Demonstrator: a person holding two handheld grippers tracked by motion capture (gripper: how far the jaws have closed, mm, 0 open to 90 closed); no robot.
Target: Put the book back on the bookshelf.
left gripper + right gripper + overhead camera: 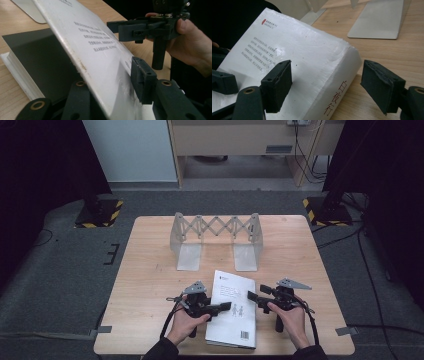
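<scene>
**Thick white book, cover pinched on one side, spine straddled on the other**

High view: the book lies flat at the near middle of the table, in front of the expandable book rack. The left gripper reaches onto its left edge, the right gripper onto its right.

Left gripper view: the jaws are clenched on the lifted cover, which is thin, glossy and bendy, likely to slip or crease.

Right gripper view: the jaws stand released, straddling the spine without touching. The stiff, heavy block is best gripped across that spine.
</scene>
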